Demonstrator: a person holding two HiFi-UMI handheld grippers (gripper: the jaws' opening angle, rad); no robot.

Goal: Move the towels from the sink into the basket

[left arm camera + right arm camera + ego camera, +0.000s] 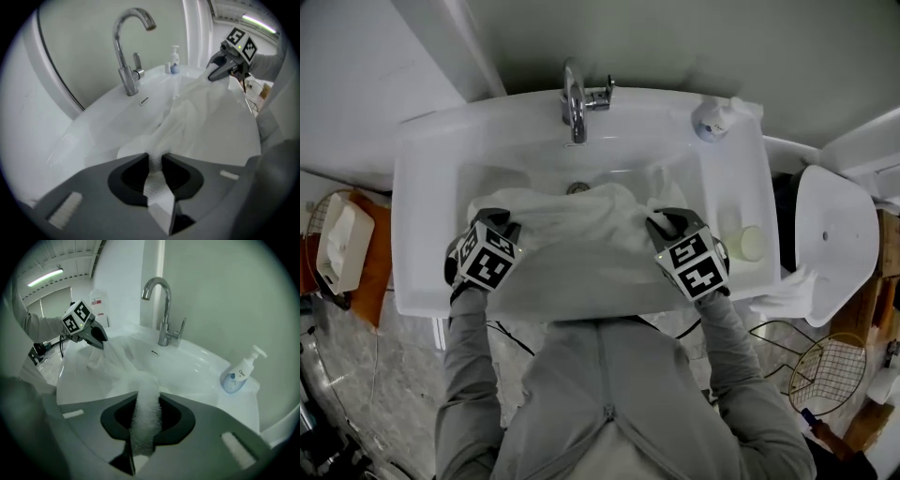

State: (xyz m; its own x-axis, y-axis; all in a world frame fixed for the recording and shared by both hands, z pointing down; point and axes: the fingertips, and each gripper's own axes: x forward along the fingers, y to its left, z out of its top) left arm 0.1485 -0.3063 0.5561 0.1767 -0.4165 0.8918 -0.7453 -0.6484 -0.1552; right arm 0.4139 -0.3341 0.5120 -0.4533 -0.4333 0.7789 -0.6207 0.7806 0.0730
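A white towel (581,225) is stretched between my two grippers above the white sink (422,187), its middle sagging toward the basin. My left gripper (493,219) is shut on the towel's left edge; in the left gripper view the cloth (187,117) is pinched between the jaws (154,165). My right gripper (662,221) is shut on the right edge, with a fluffy fold (140,380) clamped between its jaws (146,405). Each gripper shows in the other's view: the right gripper (216,74), the left gripper (99,340).
A chrome tap (574,98) stands at the back of the sink, a soap bottle (711,120) at its back right corner. A wire basket (832,373) sits on the floor to the lower right, beside a white toilet lid (836,244). Another wire frame (321,217) is at left.
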